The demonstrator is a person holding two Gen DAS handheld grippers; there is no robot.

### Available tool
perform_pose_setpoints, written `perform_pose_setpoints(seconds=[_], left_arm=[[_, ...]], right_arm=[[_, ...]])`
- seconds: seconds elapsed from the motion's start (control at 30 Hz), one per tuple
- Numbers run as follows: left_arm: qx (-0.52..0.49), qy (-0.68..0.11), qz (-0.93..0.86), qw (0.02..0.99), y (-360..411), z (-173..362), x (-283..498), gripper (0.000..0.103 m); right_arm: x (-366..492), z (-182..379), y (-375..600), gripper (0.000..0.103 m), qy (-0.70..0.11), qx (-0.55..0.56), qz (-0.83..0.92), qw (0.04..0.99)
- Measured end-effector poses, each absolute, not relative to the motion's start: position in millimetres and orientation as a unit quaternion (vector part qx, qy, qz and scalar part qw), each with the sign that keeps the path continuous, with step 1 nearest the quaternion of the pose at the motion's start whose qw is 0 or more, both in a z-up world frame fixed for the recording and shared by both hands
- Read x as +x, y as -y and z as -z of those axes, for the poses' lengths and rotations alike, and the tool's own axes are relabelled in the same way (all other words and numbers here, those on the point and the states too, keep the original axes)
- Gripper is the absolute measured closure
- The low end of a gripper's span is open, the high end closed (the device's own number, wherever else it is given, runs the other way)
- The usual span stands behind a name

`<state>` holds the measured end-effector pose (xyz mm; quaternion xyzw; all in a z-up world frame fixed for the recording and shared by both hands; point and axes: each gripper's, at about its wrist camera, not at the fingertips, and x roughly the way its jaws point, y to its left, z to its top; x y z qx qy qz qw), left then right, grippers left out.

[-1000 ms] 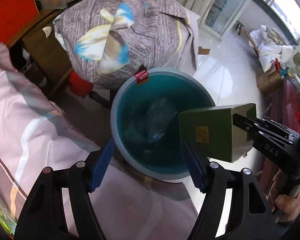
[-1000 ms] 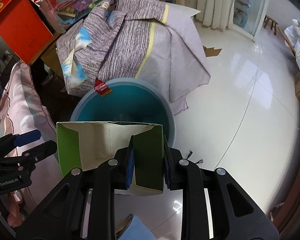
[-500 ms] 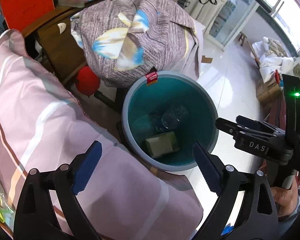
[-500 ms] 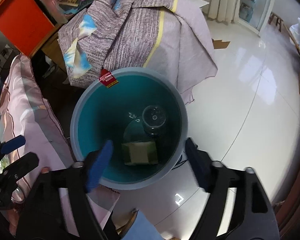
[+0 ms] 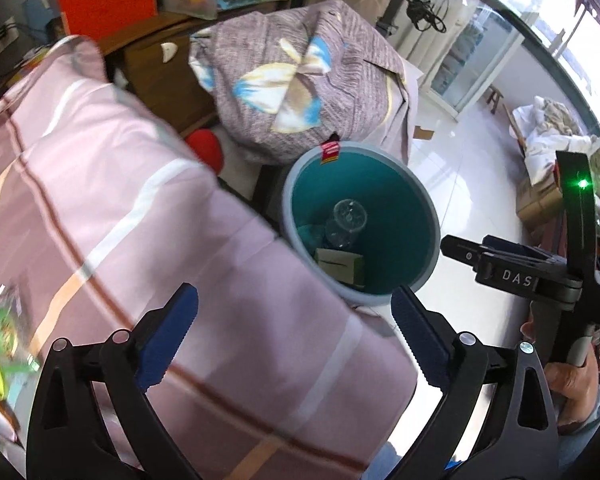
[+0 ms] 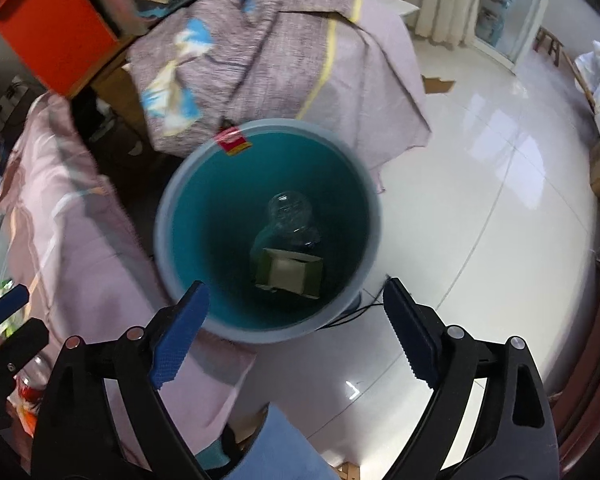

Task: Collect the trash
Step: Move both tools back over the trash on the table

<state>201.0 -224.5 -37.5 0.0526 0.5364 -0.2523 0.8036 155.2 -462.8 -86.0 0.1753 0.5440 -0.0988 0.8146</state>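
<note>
Below the right gripper (image 6: 296, 320), jaws just spread and empty, the green carton (image 6: 290, 270) lies in the teal bin (image 6: 172, 200) beside a clear bottle (image 6: 290, 210); left gripper (image 5: 294, 332) likewise spread, empty; blurred green packaging (image 5: 0, 320), possibly trash, remains

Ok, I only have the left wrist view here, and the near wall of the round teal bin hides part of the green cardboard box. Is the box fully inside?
Observer: Yes. The right wrist view shows the whole green cardboard box at the bottom of the round teal bin, with its open end up and its pale inside showing.
Operator: Is the right gripper empty? I see it side-on.
Observer: The right gripper has just been opening. Its jaws stand wide, with nothing between the blue pads.
Operator: Anything on the floor by the bin?
Observer: A thin black cable lies beside its base.
</note>
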Motion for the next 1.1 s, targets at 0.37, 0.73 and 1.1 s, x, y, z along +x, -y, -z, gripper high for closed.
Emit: perform_pose_setpoints(seconds=[0.37, 0.73, 1.1], left_arm=[[0.02, -0.521, 0.206, 0.828, 128.5, 22.2, 158.7, 0.005], [-0.021, -0.505, 0.147, 0.851, 19.0, 15.1, 115.9, 0.005], [-0.09, -0.495, 0.063, 0.862, -103.5, 19.7, 76.7, 0.005]], right_arm=[[138.5, 58.0, 377.4, 0.018, -0.542, 0.131, 0.037, 0.83], [123.3, 36.4, 265.7, 0.018, -0.547, 0.054, -0.03, 0.835], [110.0, 32.1, 173.7, 0.018, -0.567, -0.011, -0.098, 0.818]])
